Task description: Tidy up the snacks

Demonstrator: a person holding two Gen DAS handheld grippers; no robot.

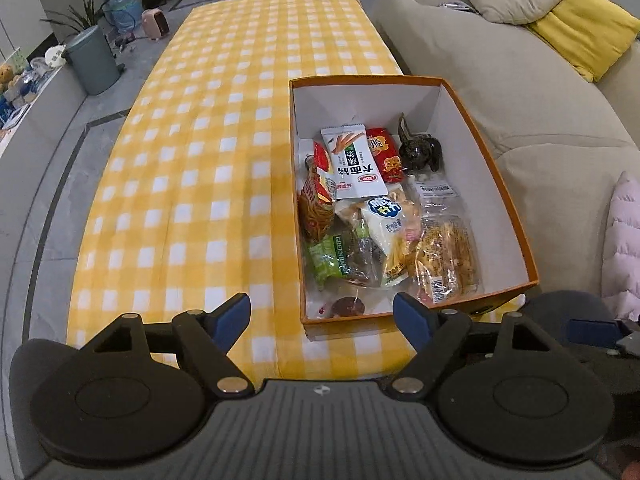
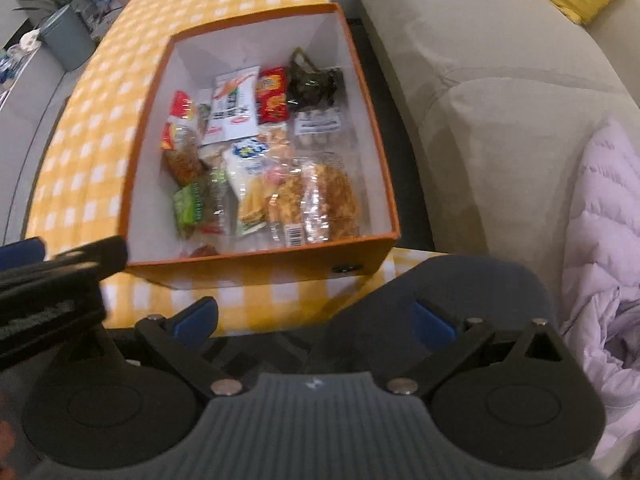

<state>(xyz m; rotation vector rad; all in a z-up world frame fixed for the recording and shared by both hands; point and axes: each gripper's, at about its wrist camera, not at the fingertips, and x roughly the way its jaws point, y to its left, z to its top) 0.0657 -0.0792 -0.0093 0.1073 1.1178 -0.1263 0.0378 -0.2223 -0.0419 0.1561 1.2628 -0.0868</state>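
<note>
An orange box (image 1: 502,184) with white inner walls stands on the yellow checked tablecloth (image 1: 224,140). Several snack packets lie inside it: a white packet (image 1: 354,164), a red packet (image 1: 384,154), a green packet (image 1: 326,260), clear bags of golden biscuits (image 1: 446,256). My left gripper (image 1: 322,314) is open and empty, just short of the box's near wall. The box also shows in the right wrist view (image 2: 260,266), with the same snacks. My right gripper (image 2: 316,322) is open and empty, near the table's front edge. The left gripper's body (image 2: 52,284) shows at its left.
A beige sofa (image 1: 500,80) with a yellow cushion (image 1: 584,24) runs along the table's right side. A pale pink quilted jacket (image 2: 600,220) lies on the sofa near me. A grey bin (image 1: 90,60) and plants stand on the floor at far left.
</note>
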